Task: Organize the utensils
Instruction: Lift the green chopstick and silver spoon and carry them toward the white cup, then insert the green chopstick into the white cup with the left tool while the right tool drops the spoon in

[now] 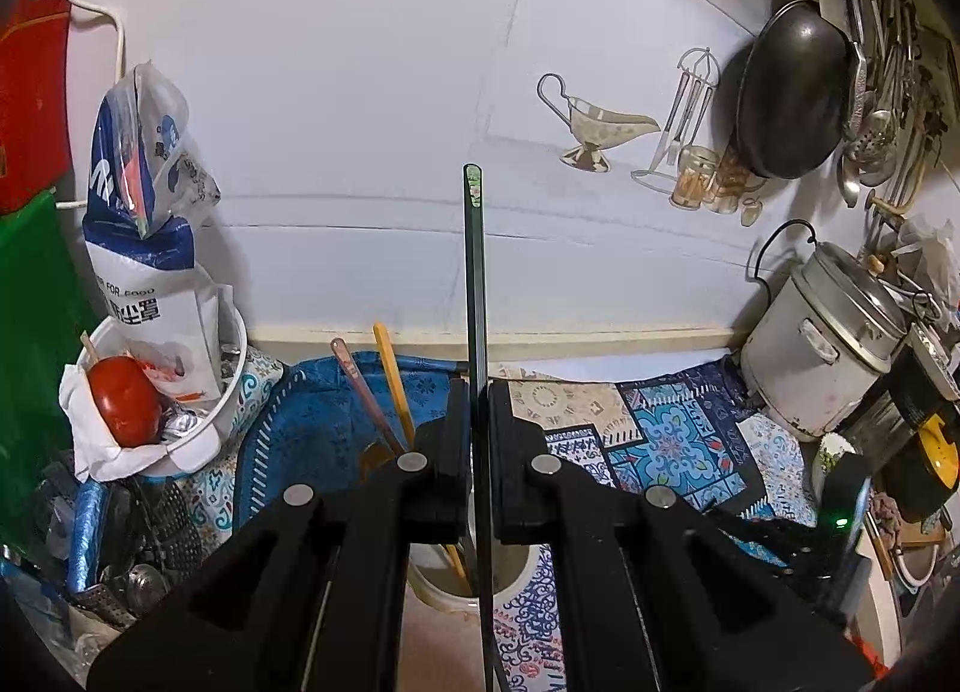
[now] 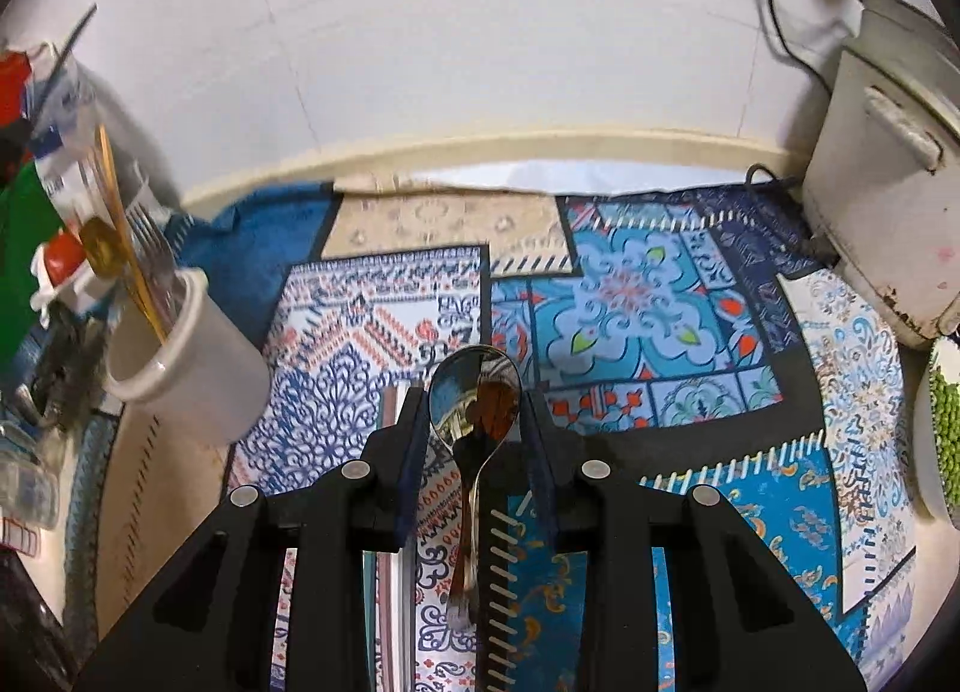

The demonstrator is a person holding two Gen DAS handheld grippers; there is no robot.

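The left gripper [image 1: 478, 428] is clamped tight on a thin dark green utensil handle [image 1: 473, 272] standing upright over a white utensil holder [image 1: 456, 584]. The right gripper [image 2: 474, 422] grips a metal spoon [image 2: 474, 392] by its bowl, jaws partly closed, above the patterned mat [image 2: 630, 284]. Another view shows the holder [image 2: 186, 356] containing forks [image 2: 150, 248].

Both fisheye views are evenly lit indoors, with edges bowed and corners vignetted black. Beyond the tongs the white wall [image 1: 360, 92] looks bright; soft shadows fall beside objects. The right view's left edge is motion-blurred.
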